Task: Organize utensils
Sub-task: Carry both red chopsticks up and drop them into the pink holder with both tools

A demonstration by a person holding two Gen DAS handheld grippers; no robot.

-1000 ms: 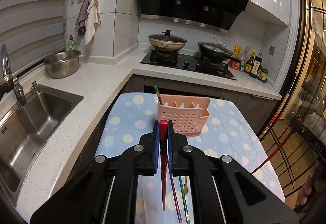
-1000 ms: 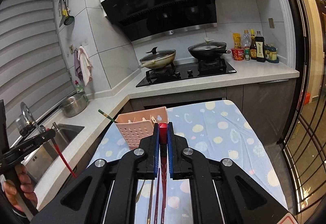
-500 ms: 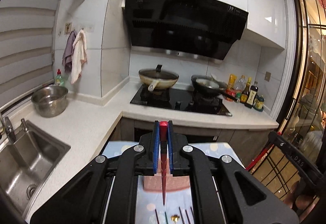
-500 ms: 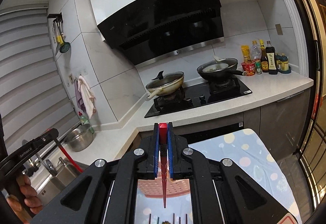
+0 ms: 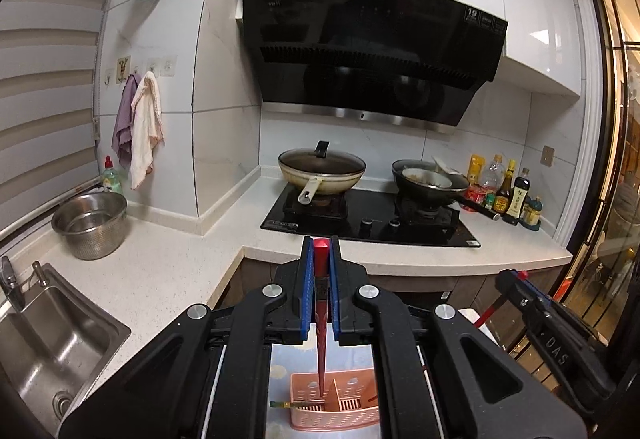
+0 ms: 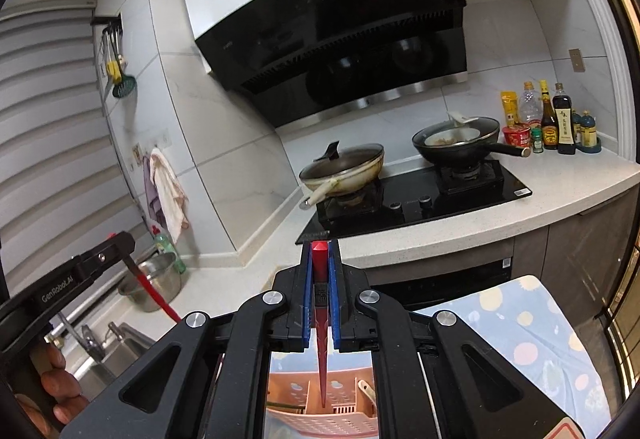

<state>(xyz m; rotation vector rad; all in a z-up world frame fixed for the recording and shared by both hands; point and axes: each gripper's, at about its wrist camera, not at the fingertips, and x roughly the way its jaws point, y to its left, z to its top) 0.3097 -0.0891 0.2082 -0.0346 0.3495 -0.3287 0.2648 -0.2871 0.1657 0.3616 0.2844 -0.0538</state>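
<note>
My left gripper (image 5: 321,245) is shut on a red chopstick (image 5: 321,339) that hangs tip-down over the pink slotted utensil holder (image 5: 336,415). A green chopstick (image 5: 288,404) lies in the holder's left compartment. My right gripper (image 6: 320,246) is shut on a second red chopstick (image 6: 321,343), its tip over the same holder (image 6: 320,411), where a pale spoon handle (image 6: 366,388) leans. Each gripper shows in the other's view: the right one (image 5: 514,285) at the right edge, the left one (image 6: 118,245) at the left edge.
The holder stands on a table with a blue dotted cloth (image 6: 520,327). Beyond it is a white counter with a black hob (image 5: 372,217), two pans, sauce bottles (image 5: 508,191), a steel bowl (image 5: 90,223) and a sink (image 5: 52,343). A hand (image 6: 56,387) grips the left tool.
Both grippers rose and moved forward with their chopsticks. The loose utensils on the cloth dropped out of view, and the holder now sits beneath both chopstick tips.
</note>
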